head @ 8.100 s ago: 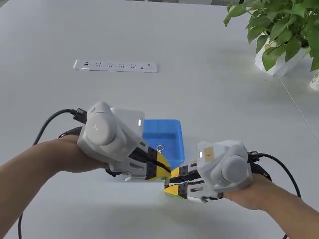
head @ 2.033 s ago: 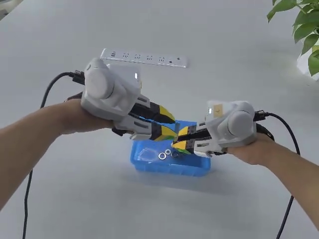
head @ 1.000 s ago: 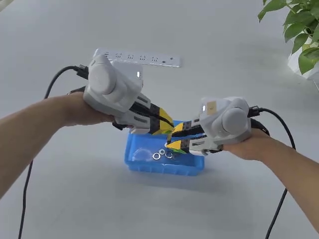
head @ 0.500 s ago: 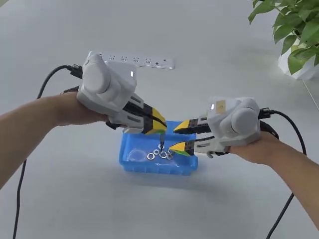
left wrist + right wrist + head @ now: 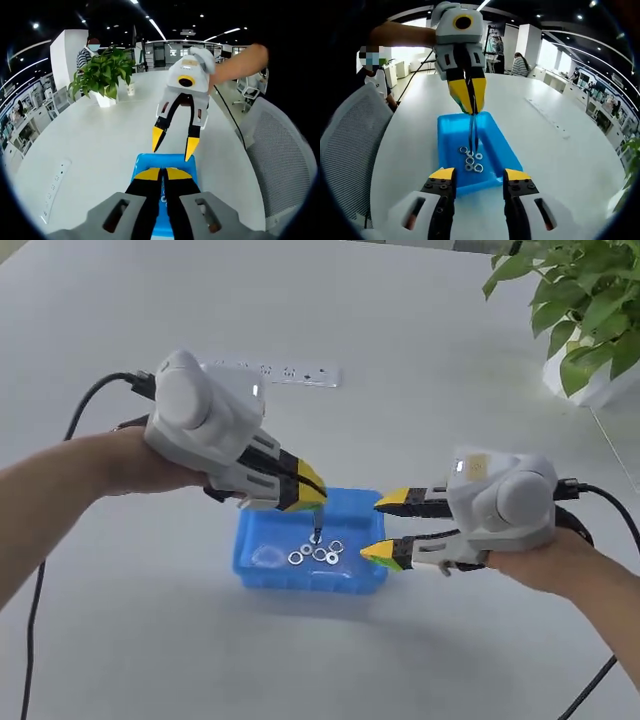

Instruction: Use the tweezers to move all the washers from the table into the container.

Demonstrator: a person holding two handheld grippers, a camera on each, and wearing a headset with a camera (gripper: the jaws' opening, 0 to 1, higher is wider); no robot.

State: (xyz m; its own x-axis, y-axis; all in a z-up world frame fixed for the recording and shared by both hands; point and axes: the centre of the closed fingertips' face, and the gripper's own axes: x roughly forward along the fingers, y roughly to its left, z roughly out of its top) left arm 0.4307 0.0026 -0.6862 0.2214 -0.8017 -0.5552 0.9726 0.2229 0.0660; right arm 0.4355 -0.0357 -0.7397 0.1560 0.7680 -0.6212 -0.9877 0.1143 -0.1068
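Now small silvery washers [image 5: 316, 556] cluster in the blue container [image 5: 300, 581].

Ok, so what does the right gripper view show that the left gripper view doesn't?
Right gripper view: the thin metal tweezers clamped in the left gripper, tips down among the small silver ring washers. Left gripper view: the right gripper face-on, yellow-tipped jaws apart. Both: the blue rectangular plastic container on the white table.
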